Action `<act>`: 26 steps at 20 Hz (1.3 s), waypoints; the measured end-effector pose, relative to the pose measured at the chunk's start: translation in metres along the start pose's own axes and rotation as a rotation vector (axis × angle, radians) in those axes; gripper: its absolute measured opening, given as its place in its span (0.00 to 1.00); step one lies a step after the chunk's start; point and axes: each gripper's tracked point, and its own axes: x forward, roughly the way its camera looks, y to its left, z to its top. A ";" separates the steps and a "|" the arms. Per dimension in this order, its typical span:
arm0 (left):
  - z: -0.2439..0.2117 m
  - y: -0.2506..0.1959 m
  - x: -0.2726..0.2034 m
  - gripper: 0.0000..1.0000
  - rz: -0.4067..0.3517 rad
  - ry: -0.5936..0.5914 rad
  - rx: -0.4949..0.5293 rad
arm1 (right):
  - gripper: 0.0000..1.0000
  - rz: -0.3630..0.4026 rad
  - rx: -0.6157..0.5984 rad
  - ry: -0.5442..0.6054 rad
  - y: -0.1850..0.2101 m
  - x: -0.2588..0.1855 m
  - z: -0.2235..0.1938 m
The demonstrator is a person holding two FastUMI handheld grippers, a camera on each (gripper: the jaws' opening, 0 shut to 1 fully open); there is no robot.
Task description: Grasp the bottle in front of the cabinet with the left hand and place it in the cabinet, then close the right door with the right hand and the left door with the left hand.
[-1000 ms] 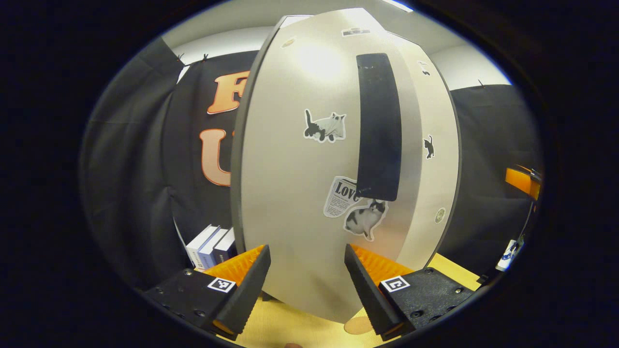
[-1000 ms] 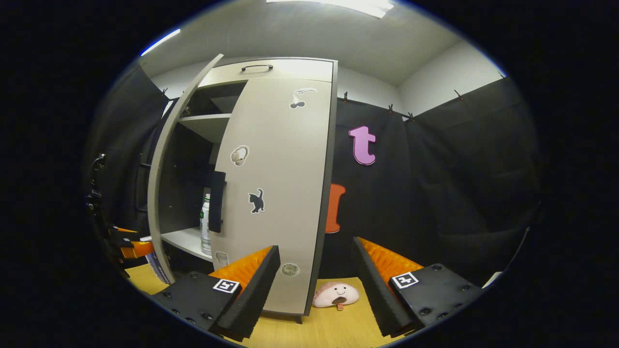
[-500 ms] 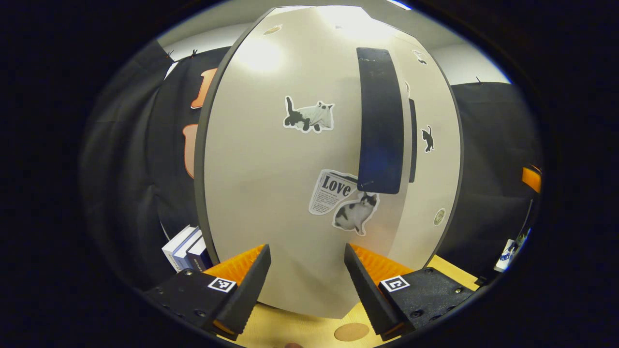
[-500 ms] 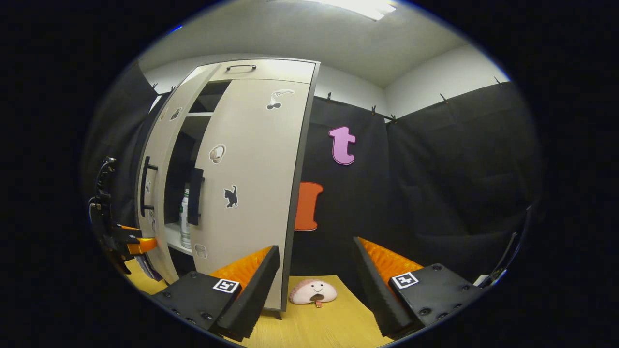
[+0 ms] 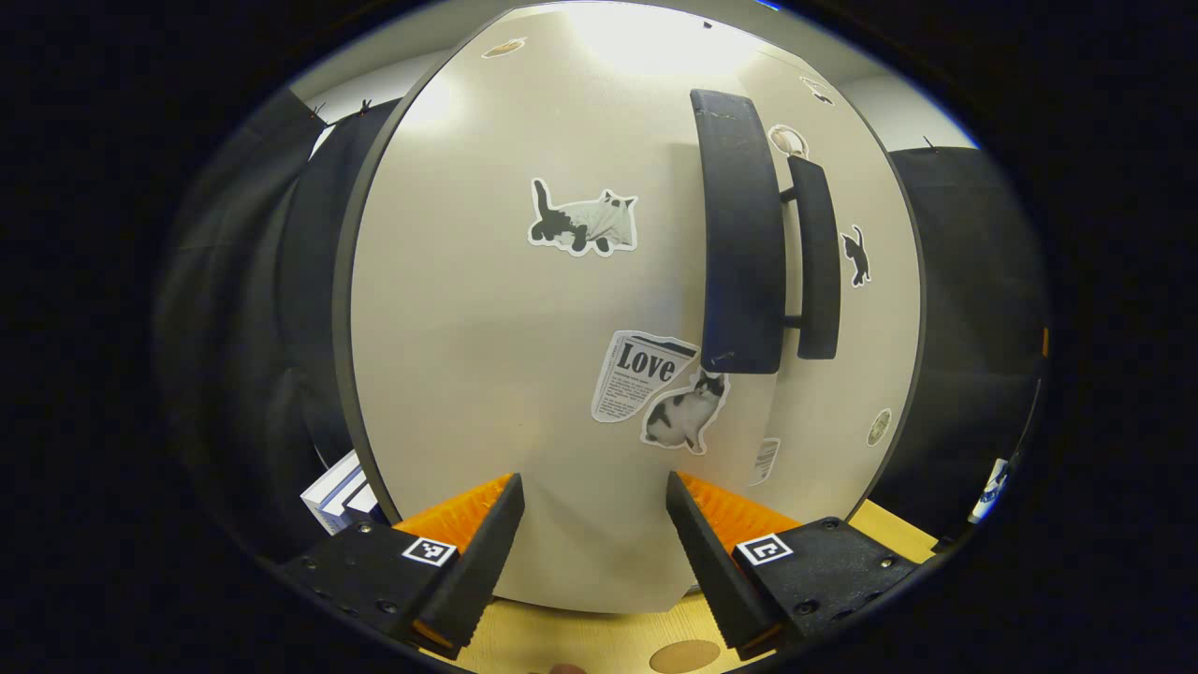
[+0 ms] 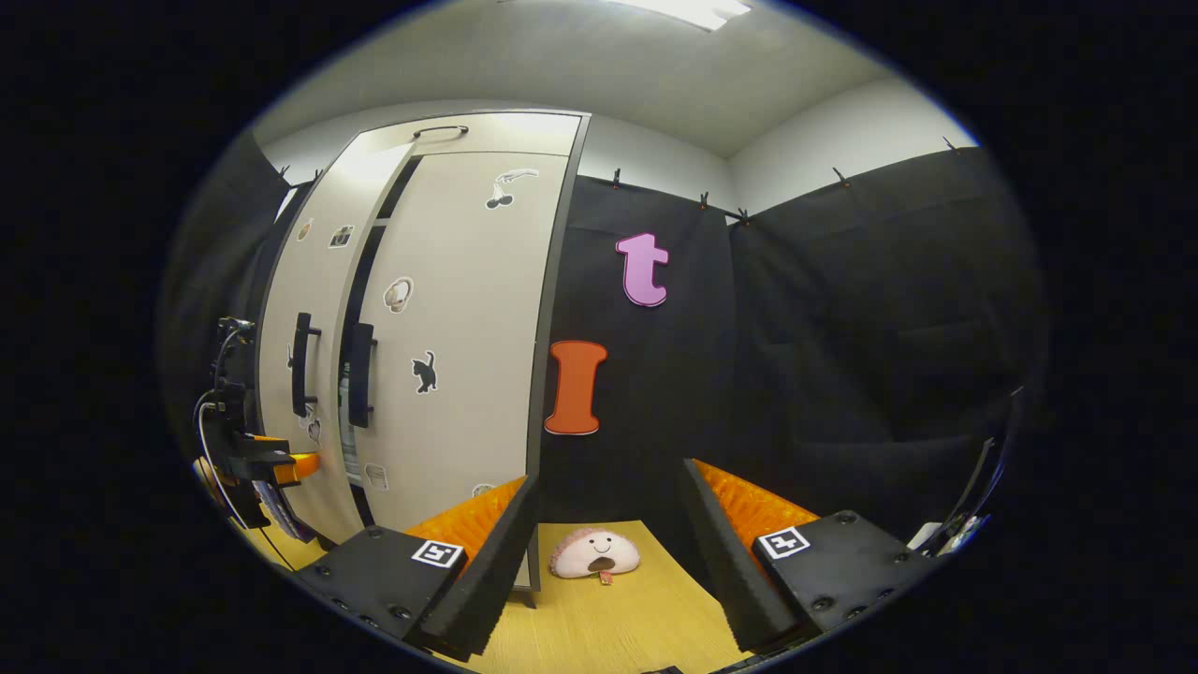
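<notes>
The left tongs [image 5: 594,524] are spread apart, empty, right up against the tall pale left cabinet door [image 5: 524,309], which looks almost shut. The right tongs [image 6: 608,534] gape too, farther off. The bottle sits inside, behind a thin dark gap [image 6: 348,440].

Left tongs [image 5: 594,552], jaws apart, sit close against the left door [image 5: 524,356]; I see almost no room ahead of them. A narrow dark gap [image 6: 360,309] remains between left door and right door [image 6: 459,346], with both handles [image 5: 744,234] crowding it. Books [image 5: 332,482] stand at the cabinet's left. Right of the cabinet the desk [image 6: 646,618] lies open, save a plush toy [image 6: 594,554].
</notes>
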 end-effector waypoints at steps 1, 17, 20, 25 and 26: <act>-0.001 -0.001 0.001 0.94 -0.001 0.007 0.002 | 0.98 -0.001 0.004 0.008 -0.001 0.000 -0.002; 0.065 0.056 -0.126 0.94 0.053 -0.001 -0.022 | 0.98 0.111 0.092 0.074 0.023 -0.001 0.004; 0.094 0.086 -0.166 0.94 0.098 -0.064 -0.047 | 0.89 0.123 0.074 0.062 0.026 -0.005 0.014; 0.121 0.130 -0.226 0.94 0.180 -0.111 -0.001 | 0.89 0.121 0.059 0.026 0.023 -0.013 0.037; 0.126 0.139 -0.237 0.94 0.201 -0.116 0.008 | 0.89 0.118 0.052 0.016 0.021 -0.013 0.042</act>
